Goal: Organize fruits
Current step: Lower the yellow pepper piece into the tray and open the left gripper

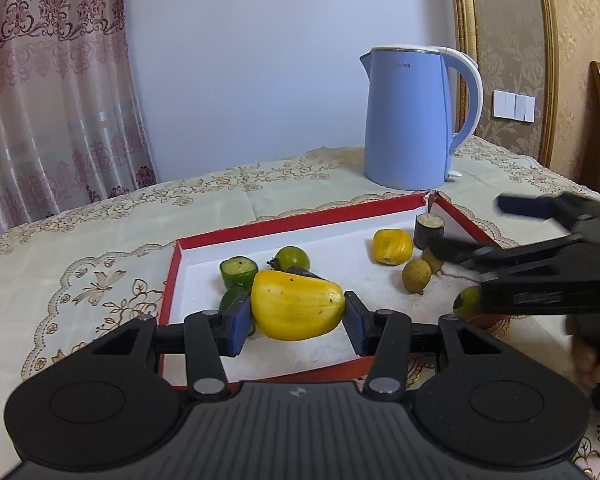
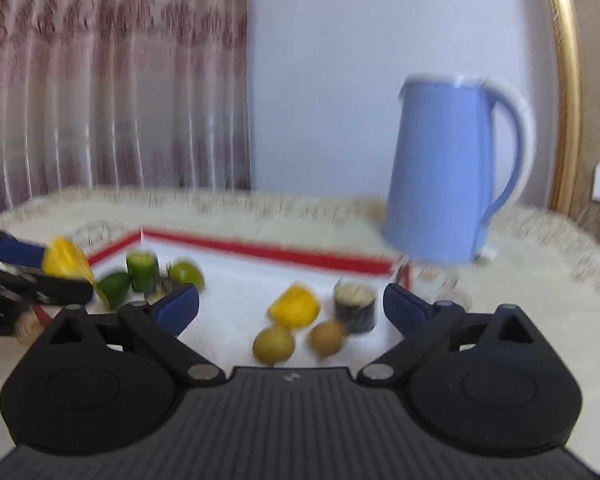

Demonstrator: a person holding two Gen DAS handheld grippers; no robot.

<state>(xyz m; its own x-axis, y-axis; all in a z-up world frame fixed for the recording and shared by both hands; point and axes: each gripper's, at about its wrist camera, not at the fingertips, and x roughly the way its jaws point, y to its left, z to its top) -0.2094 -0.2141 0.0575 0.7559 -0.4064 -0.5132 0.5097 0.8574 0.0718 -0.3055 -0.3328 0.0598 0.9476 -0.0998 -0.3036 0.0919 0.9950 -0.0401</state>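
Counter (image 1: pixel 100 248): covered with a pale embroidered cloth, bearing all items listed below

Kettle (image 1: pixel 412 120): blue, white handle, upright behind the tray's far right corner

Tray (image 1: pixel 300 216): shallow, red rim, white floor, holding the fruit

Left gripper (image 1: pixel 298 318): jaws closed on the large yellow fruit piece (image 1: pixel 296 304), blue pads pressing its two ends, at the near left part of the tray; whether the piece touches the tray floor cannot be told

Right gripper (image 2: pixel 291 306): jaws spread wide, gripping nothing, above the right part of the tray; this view is blurred

Small yellow fruit piece (image 1: pixel 392 246): on the tray floor at far right, just beside a dark cut cylinder (image 1: pixel 429 232) standing in the corner

Green cut cylinder (image 1: pixel 239 272): upright, behind the held piece, near a round green fruit (image 1: pixel 294 258)

Two brown round fruits (image 1: pixel 416 276): close together, near the small yellow piece

Small green fruit (image 1: pixel 466 302): at the tray's near right edge, partly hidden by the right gripper
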